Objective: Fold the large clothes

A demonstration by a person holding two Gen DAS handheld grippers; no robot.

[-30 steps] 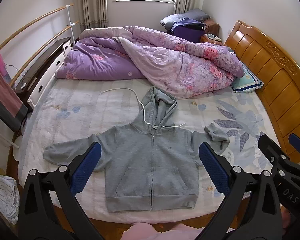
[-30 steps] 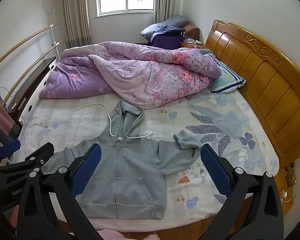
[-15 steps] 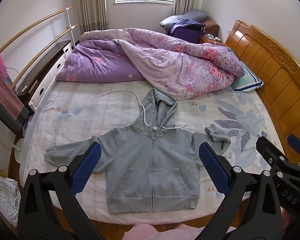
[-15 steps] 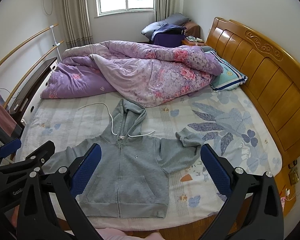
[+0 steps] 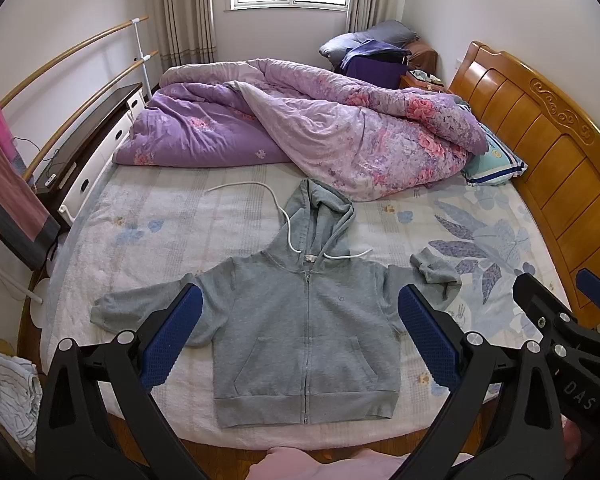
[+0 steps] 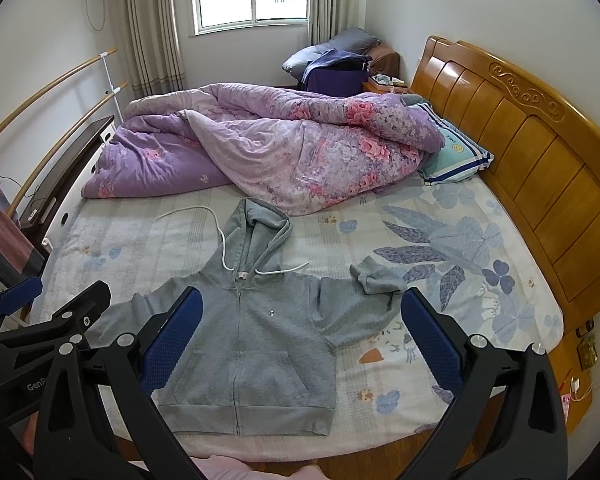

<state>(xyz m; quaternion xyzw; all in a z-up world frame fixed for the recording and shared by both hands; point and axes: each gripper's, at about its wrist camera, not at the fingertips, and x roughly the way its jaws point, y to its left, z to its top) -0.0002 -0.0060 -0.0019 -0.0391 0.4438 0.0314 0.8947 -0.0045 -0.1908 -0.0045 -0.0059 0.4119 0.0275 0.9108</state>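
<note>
A grey zip-up hoodie [image 5: 304, 328] [image 6: 256, 344] lies flat, front up, on the near part of the bed, zipper closed and hood pointing toward the quilt. Its white drawstring [image 5: 260, 196] trails off to the left. One sleeve stretches out left [image 5: 140, 312]; the other ends in a crumpled cuff on the right [image 5: 436, 270] [image 6: 374, 280]. My left gripper [image 5: 298, 338] hovers open above the hoodie's body, holding nothing. My right gripper [image 6: 296, 338] is open too, held above the hoodie's right half, empty. Each gripper shows at the edge of the other's view.
A rumpled purple floral quilt [image 5: 300, 128] fills the far half of the bed. A wooden headboard [image 5: 540, 152] runs along the right with a striped pillow [image 5: 496, 160] beside it. A rail with hanging cloth [image 5: 8, 184] and a dark cabinet stand at left. Clothes lie on the floor [image 5: 8, 392].
Both grippers have drawn back and risen a little, so the hoodie sits slightly lower and smaller in view. The hoodie itself has not moved.
</note>
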